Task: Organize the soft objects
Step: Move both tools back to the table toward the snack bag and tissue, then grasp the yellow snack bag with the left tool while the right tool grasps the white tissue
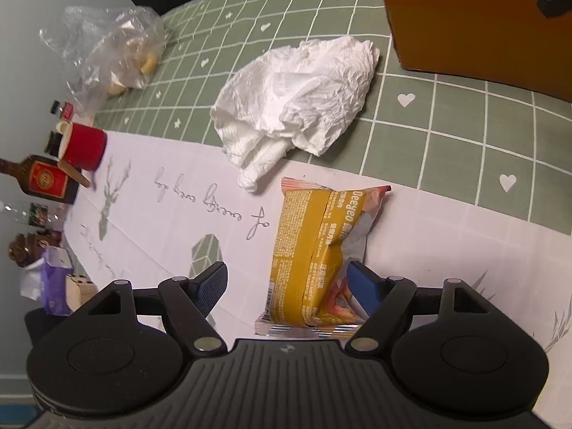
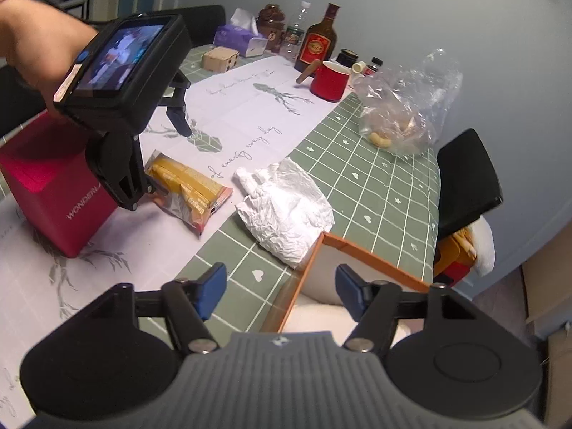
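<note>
A yellow snack packet (image 1: 314,250) (image 2: 189,186) lies flat on the white part of the tablecloth. My left gripper (image 1: 286,286) (image 2: 166,153) is open and tilted down over it, one finger on each side; the right pad sits against the packet's edge and the left pad stands well apart. Beyond the packet lies a crumpled white plastic bag (image 1: 296,103) (image 2: 286,211). My right gripper (image 2: 280,286) is open with nothing between its fingers, above the corner of an orange box (image 2: 371,254) (image 1: 464,25) that holds something pale and soft (image 2: 321,314).
A clear plastic bag with pale pieces inside (image 1: 107,53) (image 2: 404,107) lies near the wall. A red mug (image 2: 330,80), a brown bottle (image 2: 320,43) and a tissue pack (image 2: 239,37) line the far edge. A dark red box (image 2: 53,193) stands beside the packet. A black chair (image 2: 468,175) is at the table's side.
</note>
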A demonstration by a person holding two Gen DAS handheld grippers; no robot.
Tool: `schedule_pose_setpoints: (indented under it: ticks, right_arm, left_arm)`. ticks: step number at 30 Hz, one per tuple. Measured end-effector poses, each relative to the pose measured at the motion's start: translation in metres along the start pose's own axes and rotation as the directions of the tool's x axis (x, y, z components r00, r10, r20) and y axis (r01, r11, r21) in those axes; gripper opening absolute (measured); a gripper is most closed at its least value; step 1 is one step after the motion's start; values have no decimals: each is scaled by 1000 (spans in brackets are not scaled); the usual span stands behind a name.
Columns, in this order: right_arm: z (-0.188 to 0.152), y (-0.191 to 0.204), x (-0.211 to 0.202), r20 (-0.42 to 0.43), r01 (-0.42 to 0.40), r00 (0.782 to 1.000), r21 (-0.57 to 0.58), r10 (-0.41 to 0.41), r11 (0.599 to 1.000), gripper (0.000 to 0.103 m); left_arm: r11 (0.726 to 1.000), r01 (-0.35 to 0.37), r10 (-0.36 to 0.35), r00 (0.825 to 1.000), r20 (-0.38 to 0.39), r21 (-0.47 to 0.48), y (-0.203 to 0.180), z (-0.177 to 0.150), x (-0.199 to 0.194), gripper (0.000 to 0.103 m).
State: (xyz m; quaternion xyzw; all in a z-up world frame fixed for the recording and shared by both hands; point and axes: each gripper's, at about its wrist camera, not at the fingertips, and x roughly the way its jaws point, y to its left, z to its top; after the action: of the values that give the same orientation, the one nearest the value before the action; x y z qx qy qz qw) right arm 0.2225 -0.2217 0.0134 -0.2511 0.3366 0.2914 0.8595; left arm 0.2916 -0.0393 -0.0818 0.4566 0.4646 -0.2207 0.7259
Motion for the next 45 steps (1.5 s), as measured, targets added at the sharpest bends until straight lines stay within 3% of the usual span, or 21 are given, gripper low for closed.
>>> schedule_pose_setpoints:
  ticks: [7, 9, 10, 12, 14, 17, 22, 27, 33, 34, 35, 38, 40, 42, 43, 44, 45]
  right_arm:
    - [29, 1, 39, -33, -16, 999, -133, 12, 991, 68]
    - [35, 4, 47, -24, -43, 999, -221, 39, 974, 74]
    - [39, 5, 53, -28, -50, 999, -266, 45, 963, 80]
    - [44, 7, 63, -38, -57, 998, -333, 47, 941, 83]
    - [52, 8, 76, -81, -63, 996, -367, 36, 928, 83]
    - [64, 6, 92, -123, -37, 992, -345, -6, 938, 83]
    - [73, 5, 95, -97, -51, 995, -275, 25, 960, 83]
    - [76, 0, 99, -121, -33, 993, -225, 5, 974, 83]
    - [73, -20, 98, -125, -53, 992, -145, 34, 988, 83]
    - [73, -22, 99, -125, -64, 991, -148, 46, 987, 83]
    - [72, -21, 99, -128, -75, 990, -155, 56, 985, 83]
    - [75, -15, 106, -152, -85, 987, -178, 58, 980, 83]
    - [79, -10, 114, -172, -77, 984, -176, 46, 981, 83]
    - [85, -6, 123, -187, -63, 982, -164, 32, 984, 83]
    - [88, -3, 128, -195, -59, 980, -150, 29, 987, 83]
    - [90, -2, 133, -206, -58, 978, -130, 30, 990, 83]
    - [93, 0, 139, -223, -64, 974, -105, 39, 992, 84]
  left_arm:
    - [998, 32, -30, 999, 37, -54, 12, 2, 5, 87]
    - [999, 27, -25, 999, 44, -40, 10, 3, 7, 86]
    - [999, 29, -28, 999, 44, -35, 9, 3, 8, 82]
    - [998, 41, -39, 998, 46, -43, 10, 3, 10, 75]
    - [996, 60, -57, 997, 51, -71, 14, 2, 11, 60]
    - [989, 89, -83, 995, 56, -118, 20, 0, 14, 40]
    - [975, 127, -117, 991, 65, -182, 26, -4, 14, 33]
    - [958, 160, -146, 986, 75, -240, 28, -9, 6, 24]
    - [960, 150, -132, 987, 92, -238, -3, -18, -24, 15]
    - [961, 149, -128, 987, 102, -235, -9, -18, -31, 6]
    - [961, 150, -126, 986, 113, -234, -17, -18, -37, 5]
    - [963, 156, -122, 980, 160, -218, -43, -16, -62, 4]
    - [957, 194, -156, 971, 178, -214, -63, -16, -71, 4]
    - [967, 133, -97, 981, 167, -218, -78, -18, -72, 9]
    - [966, 73, -34, 986, 162, -246, -81, -21, -74, 26]
    - [957, 50, -2, 986, 165, -285, -81, -25, -76, 51]
    - [944, 62, -1, 983, 184, -325, -80, -32, -79, 61]
